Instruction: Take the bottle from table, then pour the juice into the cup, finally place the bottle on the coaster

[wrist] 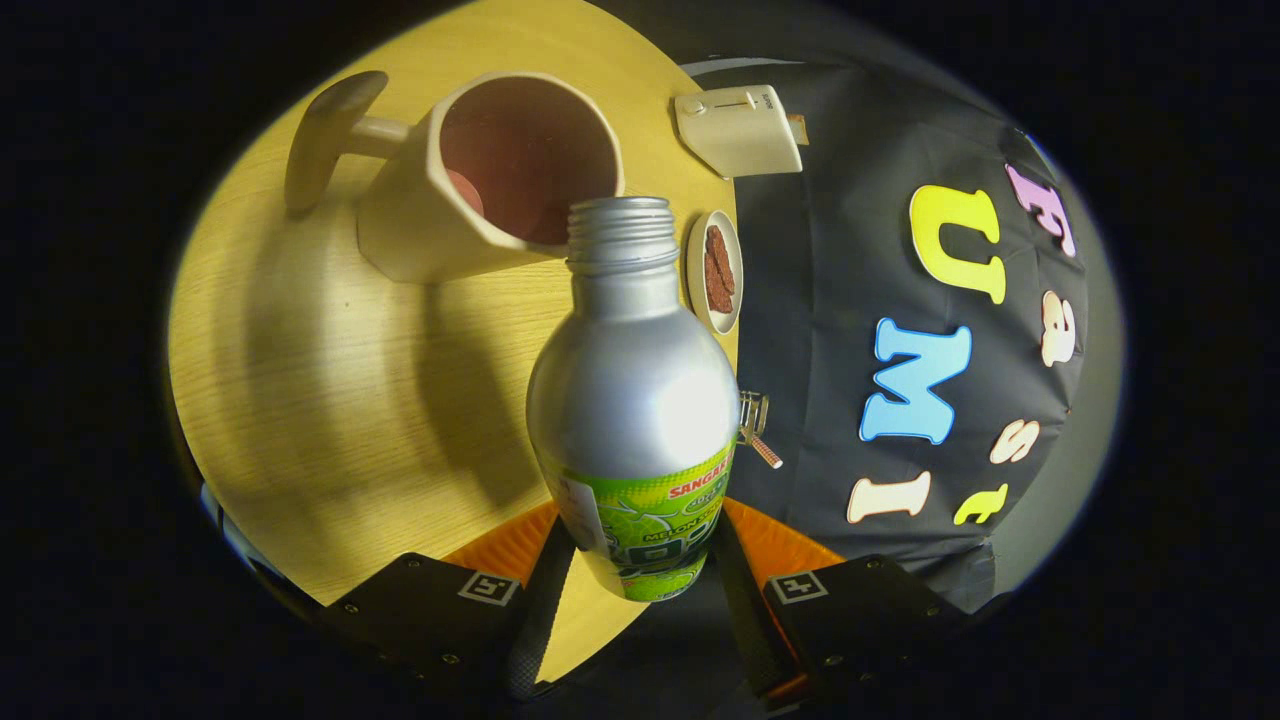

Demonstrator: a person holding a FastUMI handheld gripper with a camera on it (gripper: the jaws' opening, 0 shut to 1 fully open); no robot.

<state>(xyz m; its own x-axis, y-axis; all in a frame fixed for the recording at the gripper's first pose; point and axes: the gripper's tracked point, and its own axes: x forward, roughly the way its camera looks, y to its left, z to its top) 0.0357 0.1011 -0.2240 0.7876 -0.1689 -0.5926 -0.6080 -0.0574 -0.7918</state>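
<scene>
- My claw (640, 600), at the bottom centre of the frame, is clenched on the bottle (632, 400); both fingers (545, 600) press its labelled lower body.
- The bottle is an uncapped aluminium juice bottle, tilted, with its threaded mouth against the rim of the cup (490, 175).
- The cup sits in the upper left of the frame, its opening turned toward the bottle mouth and its inside looking empty.
- Judgement: the pour is beginning. I should keep the mouth over the opening, roll the wrist slowly and keep the squeeze firm.
- Beyond, in the upper middle of the wooden table (330, 400), lie a small dish (714, 272) and a white device (738, 130); I must keep the stream away from them.
- I cannot identify the coaster.
</scene>
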